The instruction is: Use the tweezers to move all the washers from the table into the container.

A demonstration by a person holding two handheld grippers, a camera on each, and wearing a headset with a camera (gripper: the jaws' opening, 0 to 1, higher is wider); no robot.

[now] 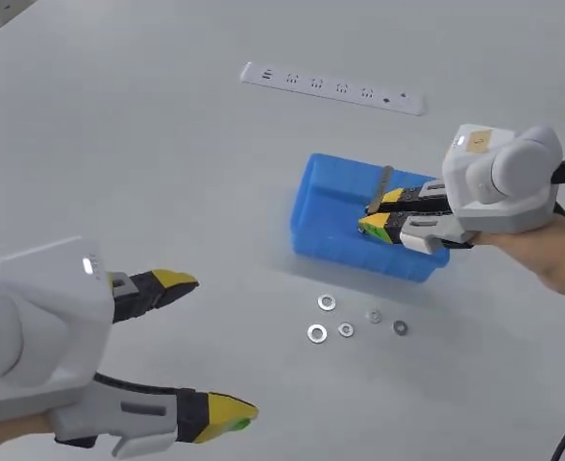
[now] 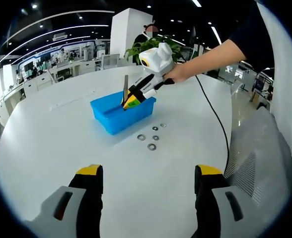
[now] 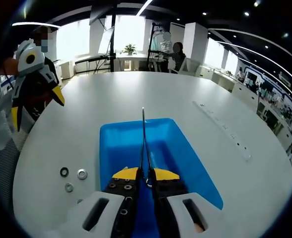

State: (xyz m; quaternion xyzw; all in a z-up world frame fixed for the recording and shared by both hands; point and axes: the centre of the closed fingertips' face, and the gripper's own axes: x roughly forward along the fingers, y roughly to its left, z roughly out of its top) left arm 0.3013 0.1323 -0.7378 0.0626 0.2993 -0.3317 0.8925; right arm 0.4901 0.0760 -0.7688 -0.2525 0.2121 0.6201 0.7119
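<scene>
Several small metal washers [image 1: 346, 329] lie on the white table just in front of the blue container [image 1: 331, 206]. My right gripper [image 1: 369, 217] hovers over the container, shut on thin metal tweezers [image 1: 383, 182]. In the right gripper view the tweezers [image 3: 143, 134] stick out past the shut gripper [image 3: 146, 174] over the container [image 3: 185, 163], with the washers [image 3: 71, 179] to the left. I see nothing held at the tweezer tips. My left gripper [image 1: 206, 348] is open and empty at the near left, well short of the washers [image 2: 148, 140] and the container [image 2: 111, 119].
A white power strip [image 1: 331, 88] lies at the far side of the table, beyond the container. A black cable [image 2: 213, 109] trails from the right gripper across the table towards the right edge. People stand far off in the room behind.
</scene>
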